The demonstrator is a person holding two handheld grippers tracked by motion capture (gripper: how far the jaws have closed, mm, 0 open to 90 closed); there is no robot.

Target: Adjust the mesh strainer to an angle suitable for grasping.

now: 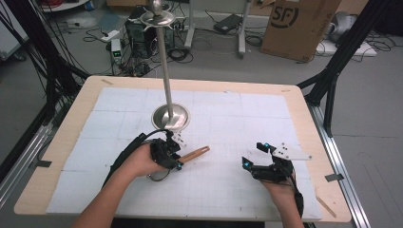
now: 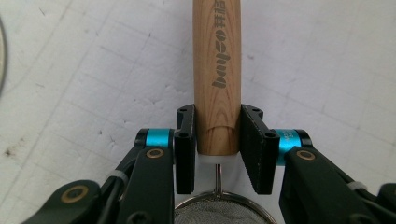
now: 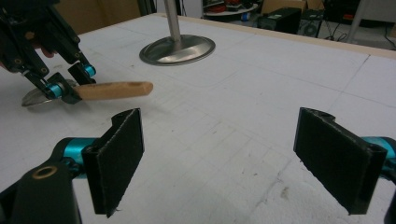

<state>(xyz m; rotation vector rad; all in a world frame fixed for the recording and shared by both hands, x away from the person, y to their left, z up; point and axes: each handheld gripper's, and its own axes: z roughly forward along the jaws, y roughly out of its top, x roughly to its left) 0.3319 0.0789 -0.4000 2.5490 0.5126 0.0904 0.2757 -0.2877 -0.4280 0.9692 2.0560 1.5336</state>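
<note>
Below the left claw (image 2: 217, 140), clamping the wooden handle (image 2: 217, 70), sits mesh (image 2: 219, 212)

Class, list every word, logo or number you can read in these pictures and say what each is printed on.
"SF": on the cardboard box on the floor behind the table.
"bayco": on the strainer's wooden handle; this reading is uncertain.
Characters above it at the handle's far end: too blurred to read.

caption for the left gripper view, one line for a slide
Left gripper shut on the wooden handle of a mesh strainer above the white table cover.
</note>
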